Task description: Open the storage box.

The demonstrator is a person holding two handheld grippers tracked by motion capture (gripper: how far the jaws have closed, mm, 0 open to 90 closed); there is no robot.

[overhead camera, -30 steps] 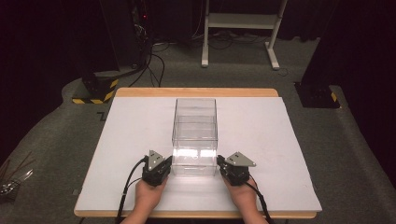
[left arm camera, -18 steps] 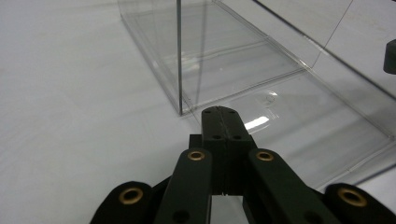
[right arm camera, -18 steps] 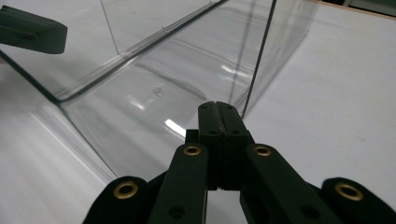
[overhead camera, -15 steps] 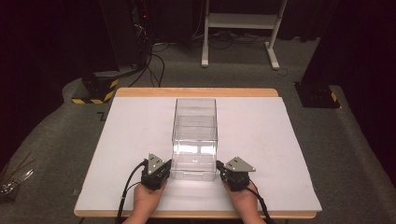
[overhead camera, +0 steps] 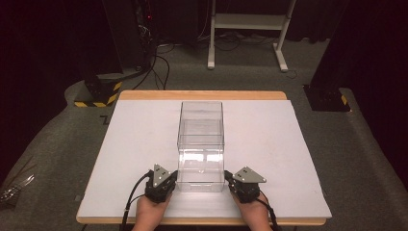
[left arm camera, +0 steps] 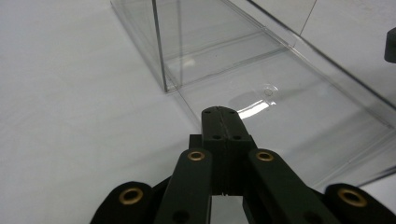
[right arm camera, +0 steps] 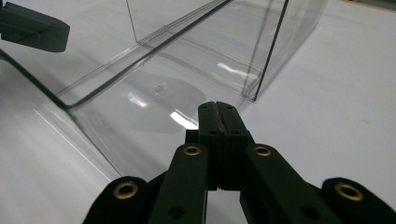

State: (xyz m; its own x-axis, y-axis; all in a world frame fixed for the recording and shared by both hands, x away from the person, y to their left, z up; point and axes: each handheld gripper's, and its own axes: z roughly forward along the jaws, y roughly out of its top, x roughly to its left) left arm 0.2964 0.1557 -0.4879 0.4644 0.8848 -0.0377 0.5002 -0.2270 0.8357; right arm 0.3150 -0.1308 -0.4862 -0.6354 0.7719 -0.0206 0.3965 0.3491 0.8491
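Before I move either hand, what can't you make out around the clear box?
- High view: whether the left gripper and right gripper touch the clear box; too small.
- Left gripper view: the box's top, cut off by the frame.
- High view: the silvery items on the floor, too dark and small to identify.

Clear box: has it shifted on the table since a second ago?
No. In the high view the clear box sits at the same spot relative to the table's wooden far edge, its near end between the two shut grippers.
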